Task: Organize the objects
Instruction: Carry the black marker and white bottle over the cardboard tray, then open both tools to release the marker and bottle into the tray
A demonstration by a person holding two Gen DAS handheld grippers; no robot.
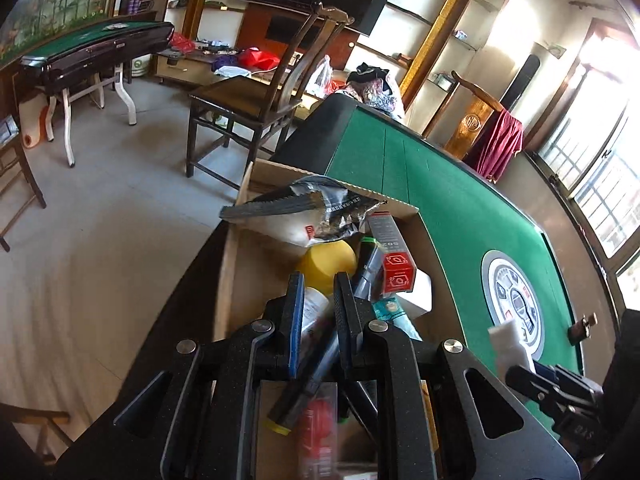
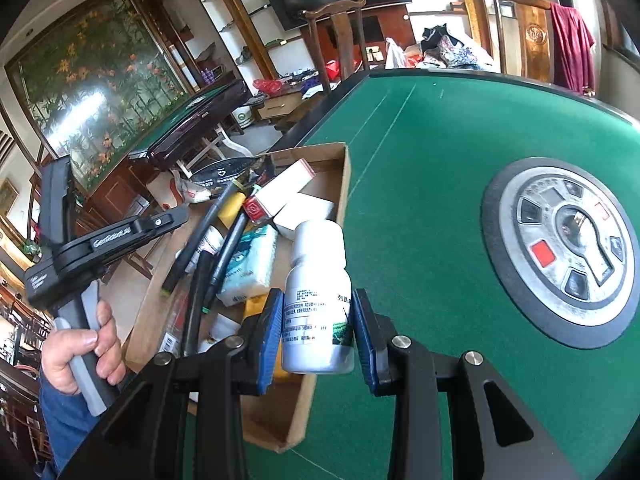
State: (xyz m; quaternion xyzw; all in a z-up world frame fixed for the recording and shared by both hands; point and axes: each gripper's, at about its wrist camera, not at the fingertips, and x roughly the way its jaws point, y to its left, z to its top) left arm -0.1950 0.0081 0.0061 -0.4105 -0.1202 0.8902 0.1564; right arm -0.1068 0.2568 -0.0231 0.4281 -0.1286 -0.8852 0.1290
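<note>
- Right wrist view: the right gripper (image 2: 318, 340) pinches a white medicine bottle (image 2: 320, 300) between its blue pads, held upright just above the near right wall of the cardboard box (image 2: 346, 168).
- That box sits along the left edge of the green felt bench (image 2: 420, 160) and already holds a jumble: 2 black markers (image 2: 196, 236), a tissue pack (image 2: 250, 264), a red-and-white carton (image 2: 280, 192), a white block (image 2: 304, 210) and a crinkled snack bag (image 2: 224, 176).
- Left wrist view: the left gripper (image 1: 318, 292) hangs over the box with its jaws pressed nearly together and nothing clamped between them; a yellow ball (image 1: 326, 264) lies just beyond its tips.
- In the right wrist view a hand (image 2: 80, 352) grips the handle of that left tool beside the box.
- Progress, as a judgement: most of the sorting looks done, since the felt around the box and the round centre console (image 2: 560, 248) carries no loose items in either view.
- Left to do: the bottle is the 1 thing visibly outside the box, so lowering it in and letting go appears to be the remaining step.
- Free room shows at the near end of the box, close to the bottle.
</note>
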